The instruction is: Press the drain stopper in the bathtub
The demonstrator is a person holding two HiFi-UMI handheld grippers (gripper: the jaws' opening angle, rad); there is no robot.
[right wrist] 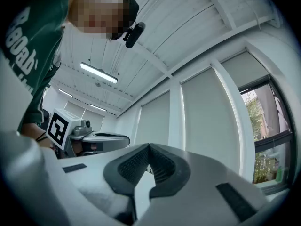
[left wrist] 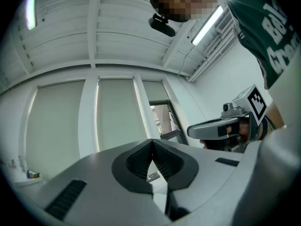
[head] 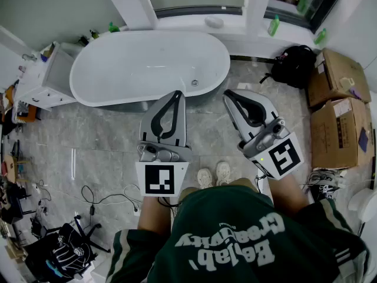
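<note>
A white oval bathtub stands on the grey tiled floor ahead of me, by the window wall. Its small round drain stopper sits in the tub's bottom near the right end. Both grippers are held level in front of my body, short of the tub and above the floor. The left gripper is shut with nothing between its tips, which meet in its own view. The right gripper is likewise shut and empty, tips together. Each gripper view looks up at blinds and ceiling; the tub is not in them.
Cardboard boxes and a black backpack stand at the right. A white cabinet is left of the tub. Cables and a bag lie on the floor at the lower left. My shoes stand below the grippers.
</note>
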